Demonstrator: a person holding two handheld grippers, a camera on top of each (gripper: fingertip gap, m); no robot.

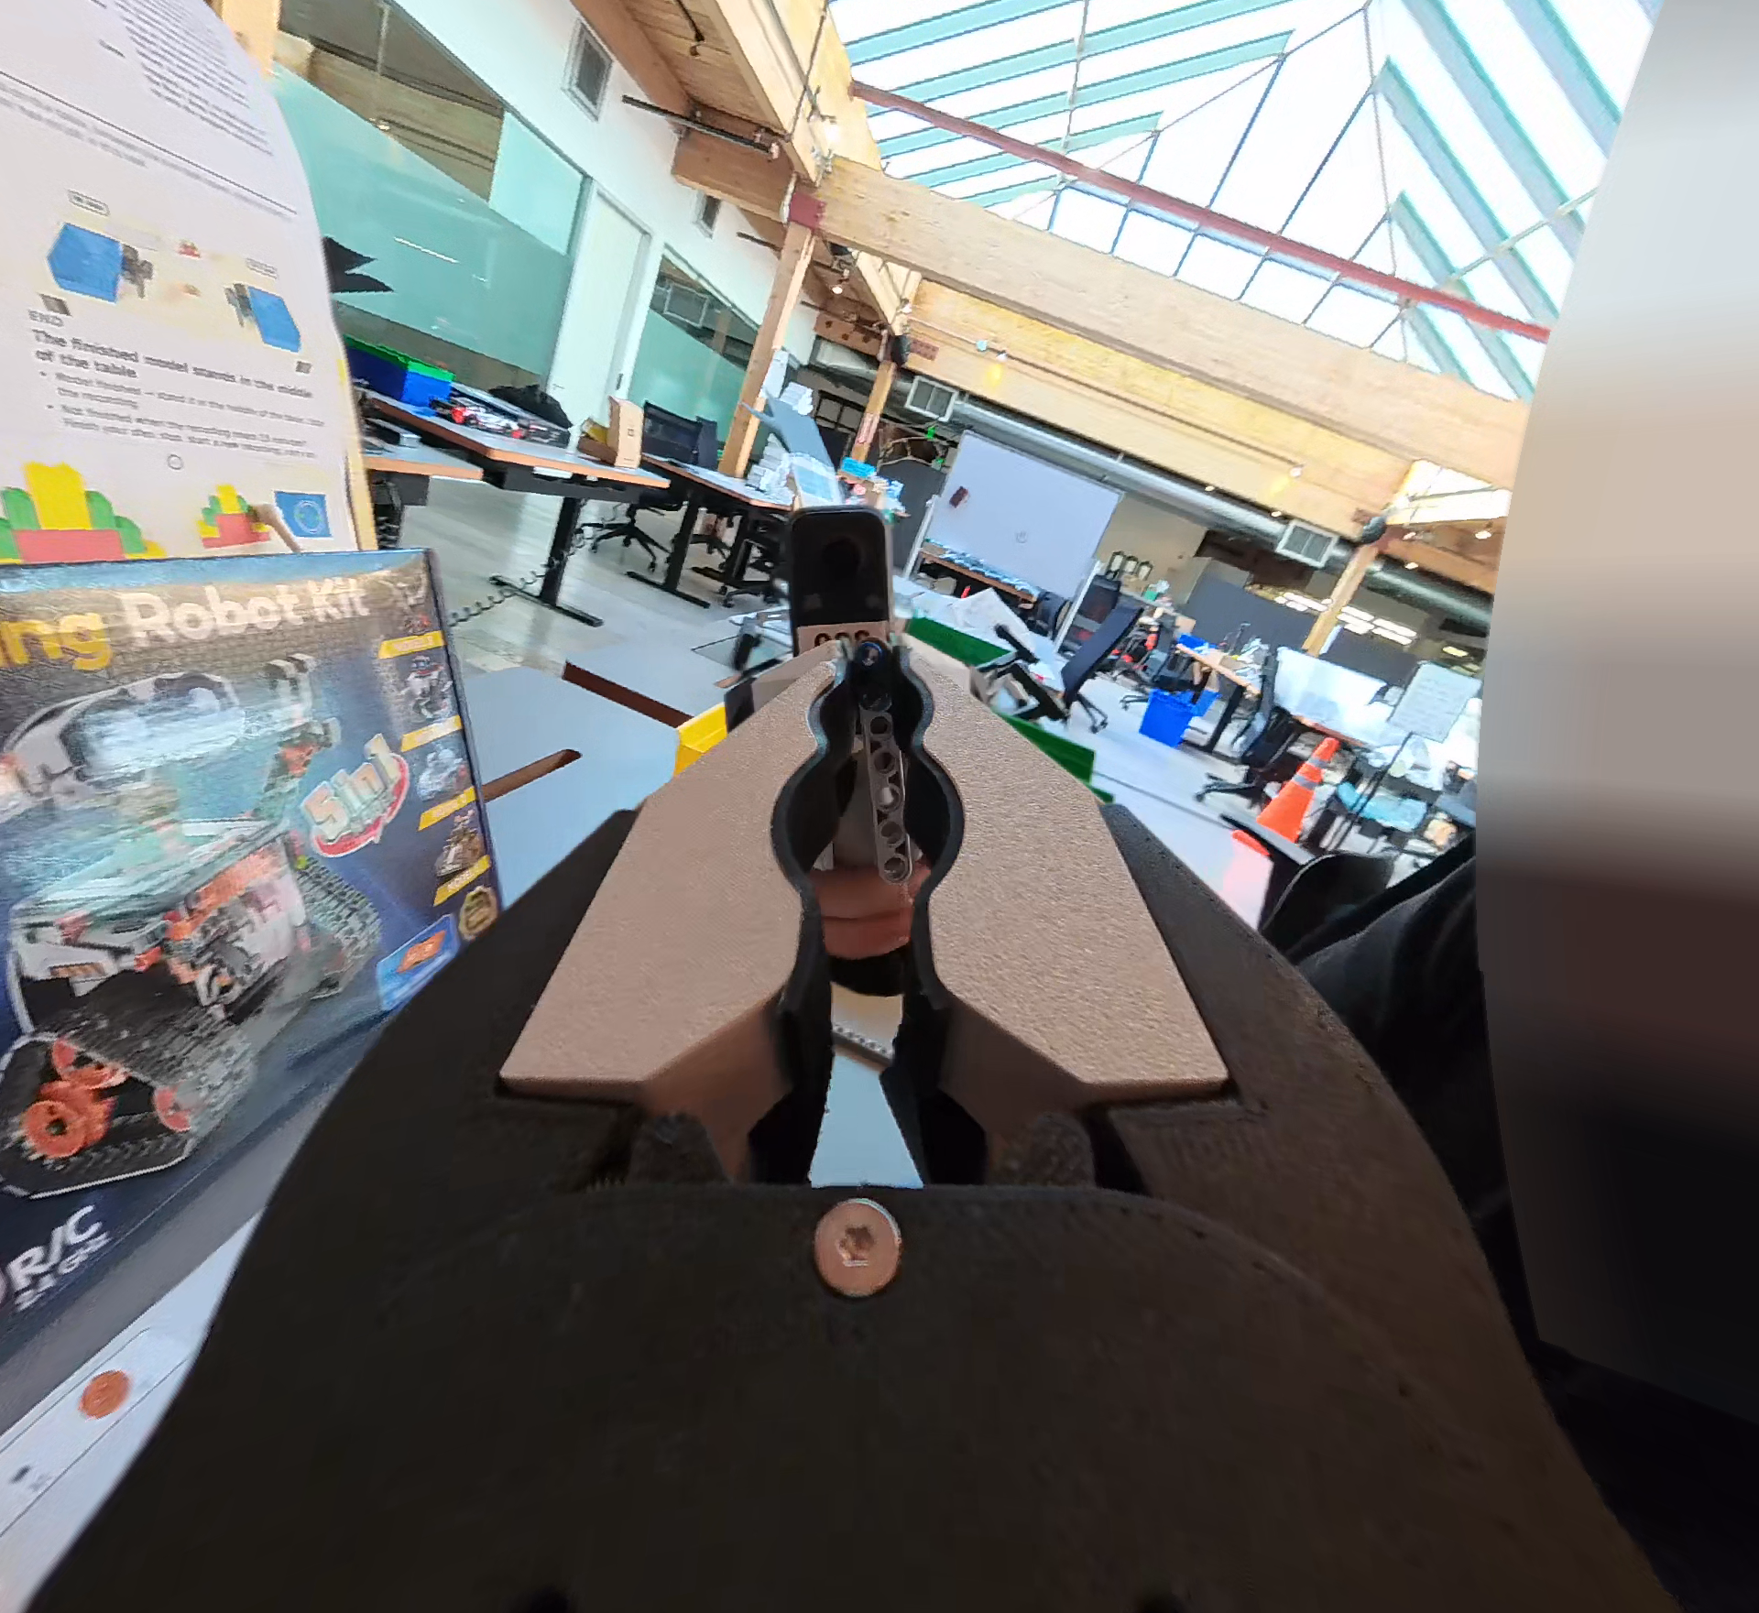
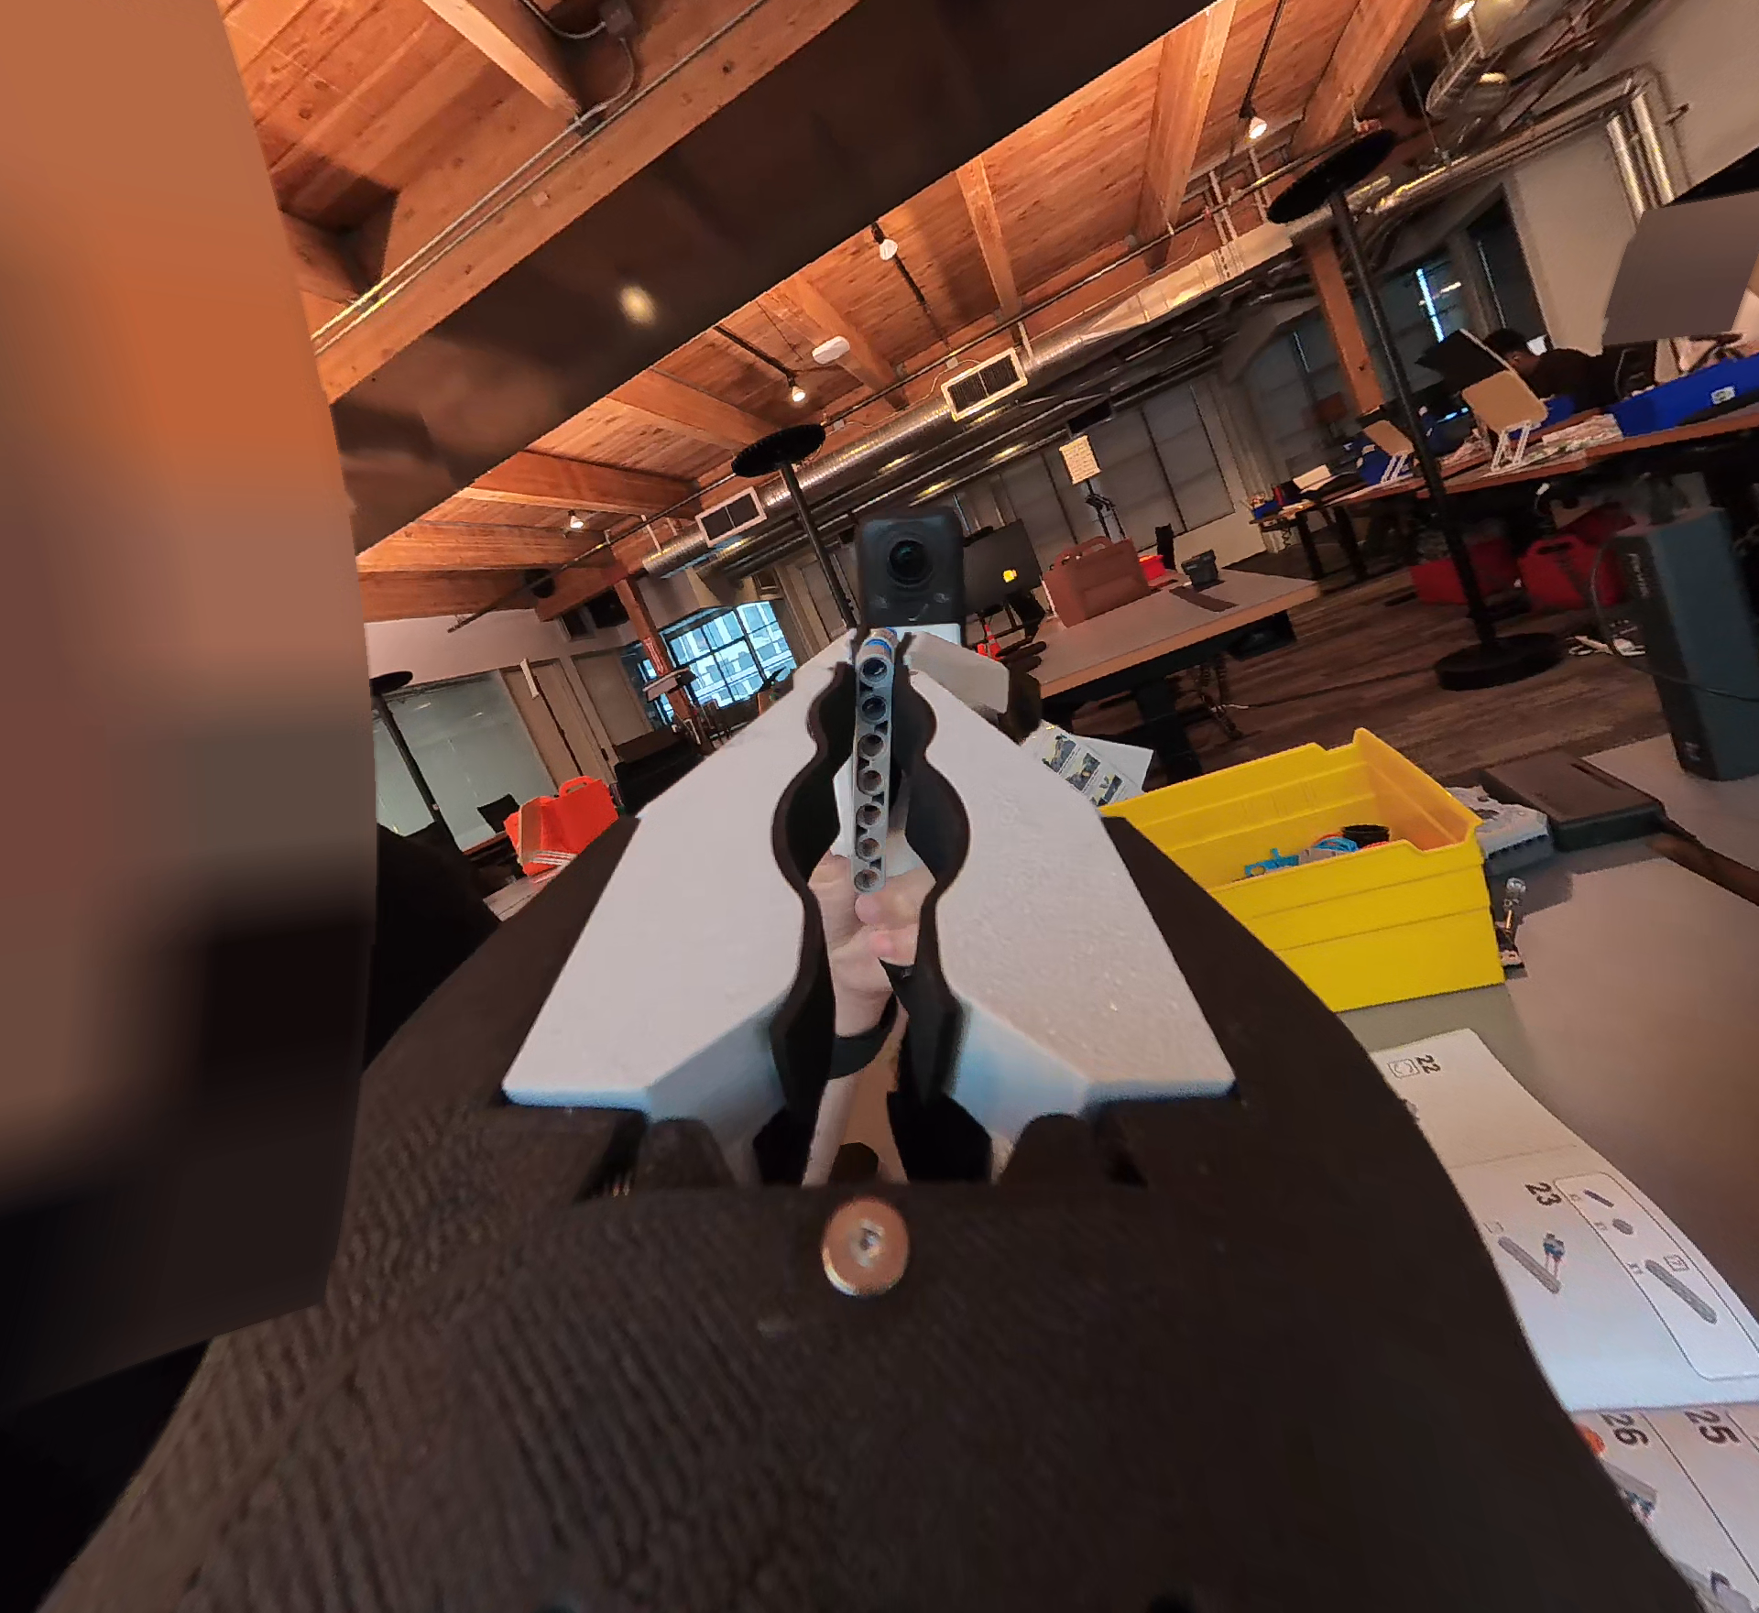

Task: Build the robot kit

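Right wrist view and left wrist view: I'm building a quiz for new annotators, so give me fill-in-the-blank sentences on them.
1. The open plastic bin right of the white fingers is coloured ___.
2. The long grey plastic beam between them has a row of round ___.
3. The blue printed cardboard box stands to the ___ of the tan fingers.
Missing words: yellow; holes; left.

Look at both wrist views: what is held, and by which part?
A grey holed beam stands between the two grippers. The right gripper pinches its upper end, near a blue pin. The left gripper is shut at that same end.
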